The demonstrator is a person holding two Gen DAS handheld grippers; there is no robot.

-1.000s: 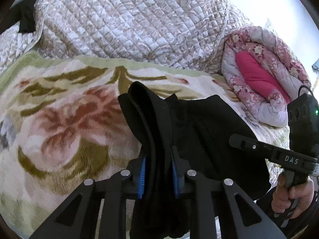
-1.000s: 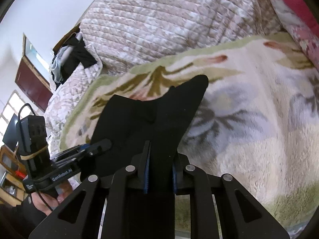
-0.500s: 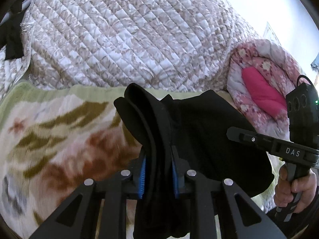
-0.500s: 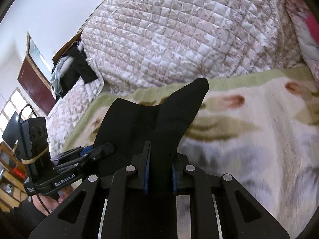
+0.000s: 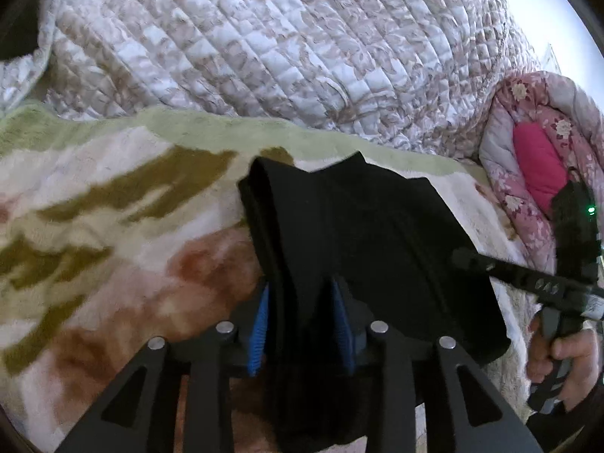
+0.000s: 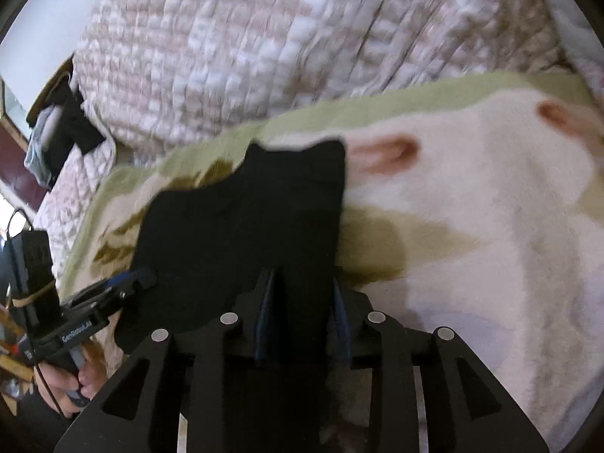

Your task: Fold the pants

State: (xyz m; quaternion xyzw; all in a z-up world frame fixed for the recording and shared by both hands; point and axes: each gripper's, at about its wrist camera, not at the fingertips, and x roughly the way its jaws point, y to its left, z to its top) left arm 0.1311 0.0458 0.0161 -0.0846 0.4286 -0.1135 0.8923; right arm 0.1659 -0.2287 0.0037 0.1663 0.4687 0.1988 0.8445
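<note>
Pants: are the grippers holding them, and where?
Not gripped: the left gripper and right gripper have just been opening, the black pants edge loose between their jaws.
</note>
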